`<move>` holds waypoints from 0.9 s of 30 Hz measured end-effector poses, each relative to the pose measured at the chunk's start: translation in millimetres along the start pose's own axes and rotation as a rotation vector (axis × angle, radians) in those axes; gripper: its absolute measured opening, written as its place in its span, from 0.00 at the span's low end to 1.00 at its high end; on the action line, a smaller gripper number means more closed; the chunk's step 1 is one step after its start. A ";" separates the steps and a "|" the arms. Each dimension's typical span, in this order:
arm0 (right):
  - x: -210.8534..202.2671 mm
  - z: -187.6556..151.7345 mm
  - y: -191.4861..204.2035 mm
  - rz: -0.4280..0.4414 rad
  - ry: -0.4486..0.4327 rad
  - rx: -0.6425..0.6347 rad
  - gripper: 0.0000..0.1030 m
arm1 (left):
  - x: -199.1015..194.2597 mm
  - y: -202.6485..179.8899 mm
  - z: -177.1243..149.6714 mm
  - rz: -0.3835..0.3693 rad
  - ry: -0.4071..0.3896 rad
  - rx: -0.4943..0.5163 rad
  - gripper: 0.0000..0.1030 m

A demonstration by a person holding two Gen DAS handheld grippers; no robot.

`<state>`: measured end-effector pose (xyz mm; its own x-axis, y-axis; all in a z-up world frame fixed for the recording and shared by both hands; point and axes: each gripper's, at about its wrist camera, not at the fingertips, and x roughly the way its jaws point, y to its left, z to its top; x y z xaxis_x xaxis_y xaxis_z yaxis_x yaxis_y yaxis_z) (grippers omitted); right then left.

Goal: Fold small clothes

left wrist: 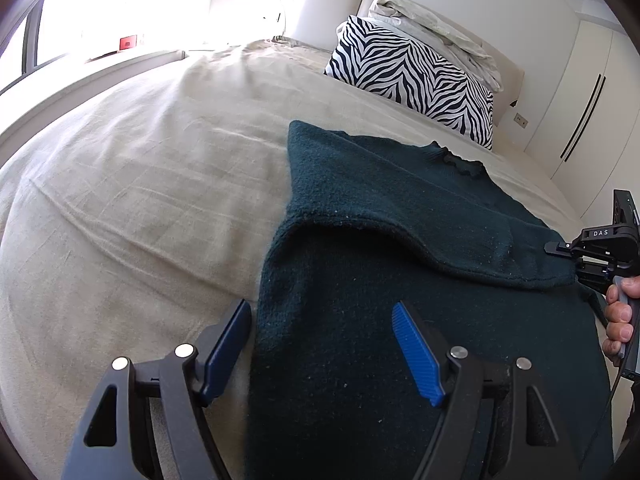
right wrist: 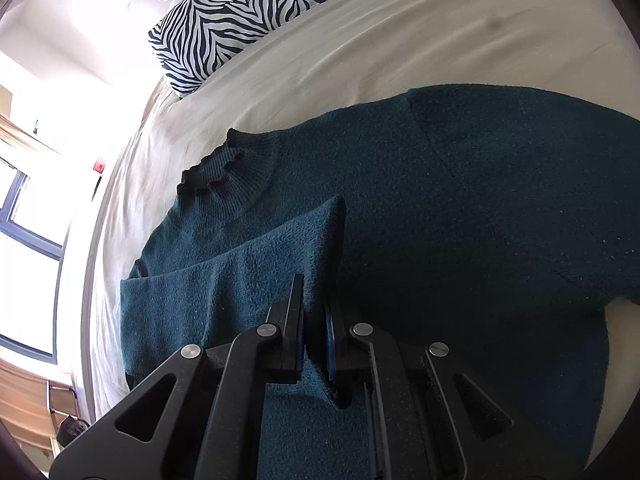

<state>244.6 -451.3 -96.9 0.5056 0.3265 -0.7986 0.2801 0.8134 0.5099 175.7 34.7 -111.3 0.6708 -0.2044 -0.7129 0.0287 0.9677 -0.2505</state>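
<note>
A dark teal knit sweater (left wrist: 380, 208) lies flat on the beige bed, its frilled collar (left wrist: 464, 162) toward the pillows. One sleeve (left wrist: 460, 240) is folded across the body. My left gripper (left wrist: 320, 316) is open and empty, low over the sweater's left edge. My right gripper (right wrist: 316, 304) is shut on the cuff end of the folded sleeve (right wrist: 248, 272), over the sweater's body (right wrist: 480, 208). The right gripper also shows in the left wrist view (left wrist: 560, 248), held by a hand at the right edge.
A zebra-print pillow (left wrist: 412, 80) and a crumpled white pillow (left wrist: 436, 28) lie at the headboard. Beige bedspread (left wrist: 140, 200) stretches to the left of the sweater. White wardrobe doors (left wrist: 580, 100) stand on the right. Bright windows (right wrist: 24, 220) are beyond the bed.
</note>
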 end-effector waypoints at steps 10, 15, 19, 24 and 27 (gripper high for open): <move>7.1 -2.4 -6.5 -0.020 0.024 -0.023 0.08 | -18.6 14.7 48.7 -0.066 -0.054 -0.075 0.73; 9.0 -3.3 -16.1 0.019 0.034 0.012 0.10 | 13.5 8.0 110.1 -0.171 -0.030 -0.052 0.65; 4.9 -4.8 -27.7 0.067 0.034 0.050 0.13 | 75.6 14.9 141.2 -0.327 0.134 -0.139 0.57; -25.8 -9.0 -29.9 0.104 -0.049 0.069 0.38 | 122.4 25.7 145.4 -0.294 0.206 -0.141 0.41; -42.7 -11.2 -19.7 0.211 -0.108 0.078 0.54 | 124.8 29.0 145.9 -0.315 0.199 -0.153 0.41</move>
<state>208.4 -475.8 -76.5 0.6430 0.4281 -0.6351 0.2188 0.6920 0.6880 368.4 58.8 -112.0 0.4896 -0.5268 -0.6949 0.0895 0.8230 -0.5609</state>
